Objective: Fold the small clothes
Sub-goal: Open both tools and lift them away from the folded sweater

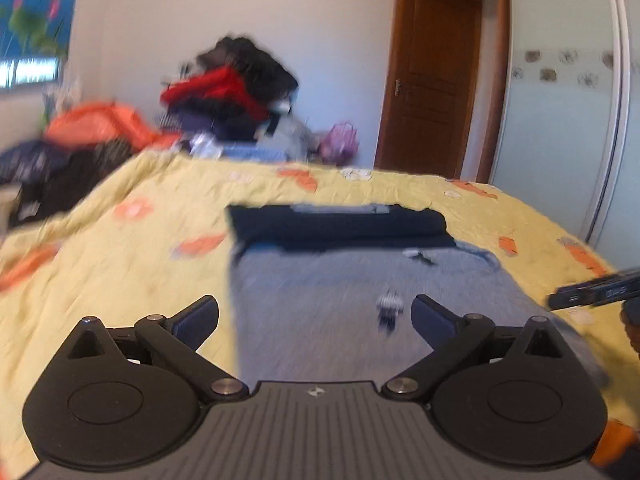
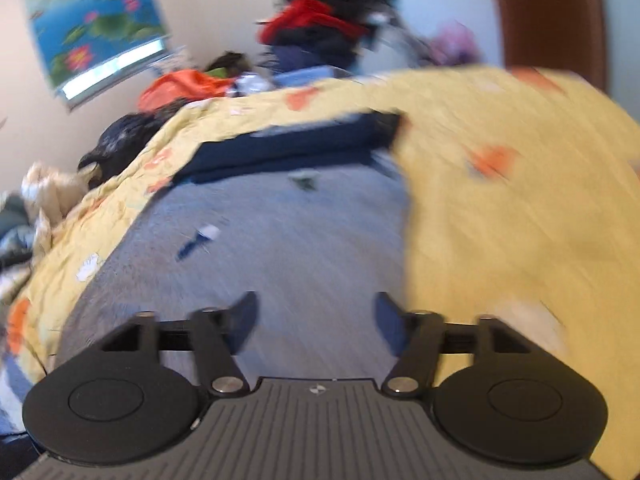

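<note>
A grey-blue garment (image 1: 340,292) lies flat on the yellow bedspread (image 1: 132,248), with a small printed motif (image 1: 390,308) on it. At its far end sits a folded navy piece (image 1: 340,224). My left gripper (image 1: 314,316) hovers over the garment's near part, jaws wide open and empty. In the right wrist view the same garment (image 2: 288,240) and navy piece (image 2: 296,144) show, blurred. My right gripper (image 2: 316,320) stands open above the cloth with nothing between its fingers. Its tip (image 1: 592,292) shows at the right edge of the left wrist view.
Piled clothes in red, black and orange (image 1: 228,84) sit beyond the bed's far edge. A brown door (image 1: 432,76) and a pale wardrobe (image 1: 560,120) stand at the right. A flower poster (image 2: 96,20) hangs on the wall. More bedding lies at the left (image 2: 40,188).
</note>
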Available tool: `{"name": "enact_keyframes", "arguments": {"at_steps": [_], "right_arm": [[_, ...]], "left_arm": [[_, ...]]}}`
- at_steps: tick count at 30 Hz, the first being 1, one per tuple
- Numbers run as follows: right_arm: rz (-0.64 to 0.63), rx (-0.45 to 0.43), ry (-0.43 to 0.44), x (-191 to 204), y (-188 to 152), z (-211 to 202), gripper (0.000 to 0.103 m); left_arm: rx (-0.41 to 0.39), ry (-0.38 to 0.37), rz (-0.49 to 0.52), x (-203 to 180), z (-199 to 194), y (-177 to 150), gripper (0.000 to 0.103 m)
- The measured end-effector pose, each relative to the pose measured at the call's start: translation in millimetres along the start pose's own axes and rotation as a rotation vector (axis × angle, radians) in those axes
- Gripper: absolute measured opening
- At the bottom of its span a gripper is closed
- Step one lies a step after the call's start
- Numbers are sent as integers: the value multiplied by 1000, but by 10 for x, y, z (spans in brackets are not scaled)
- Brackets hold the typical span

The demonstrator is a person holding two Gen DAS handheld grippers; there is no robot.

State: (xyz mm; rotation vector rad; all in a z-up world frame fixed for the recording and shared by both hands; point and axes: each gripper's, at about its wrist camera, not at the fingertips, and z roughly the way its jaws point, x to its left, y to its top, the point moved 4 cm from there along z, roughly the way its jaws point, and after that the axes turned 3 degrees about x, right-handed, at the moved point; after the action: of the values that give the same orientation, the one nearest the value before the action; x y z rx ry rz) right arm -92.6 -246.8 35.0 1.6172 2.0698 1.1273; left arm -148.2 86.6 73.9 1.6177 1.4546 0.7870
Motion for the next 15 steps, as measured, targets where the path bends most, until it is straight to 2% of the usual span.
{"name": "enact_keyframes", "arguments": {"at_steps": [2,4,7,8,9,11,15], "right_arm": [[-42,-9,-11,155,138,385,71],[-64,4,-45,244,232,757,72],[-77,48,-137,302,228,1128,77],[-121,22,-173,355,178,1167,85],[-161,29,-203,398,114,1200,91],[-150,8,-203,387,-12,1115,98],[-165,12,-192,309,-326,781,102]], "left_arm": [[47,66,25,-243,473,-73,103],[148,106,32,-392,889,-207,102],[250,68,5,-452,1172,-464,101],[286,62,14,-448,1196,-557,102],[269,70,49,-469,1152,-596,102],[275,34,68,-459,1059,-651,102],[252,-23,118,-362,862,-763,102]]}}
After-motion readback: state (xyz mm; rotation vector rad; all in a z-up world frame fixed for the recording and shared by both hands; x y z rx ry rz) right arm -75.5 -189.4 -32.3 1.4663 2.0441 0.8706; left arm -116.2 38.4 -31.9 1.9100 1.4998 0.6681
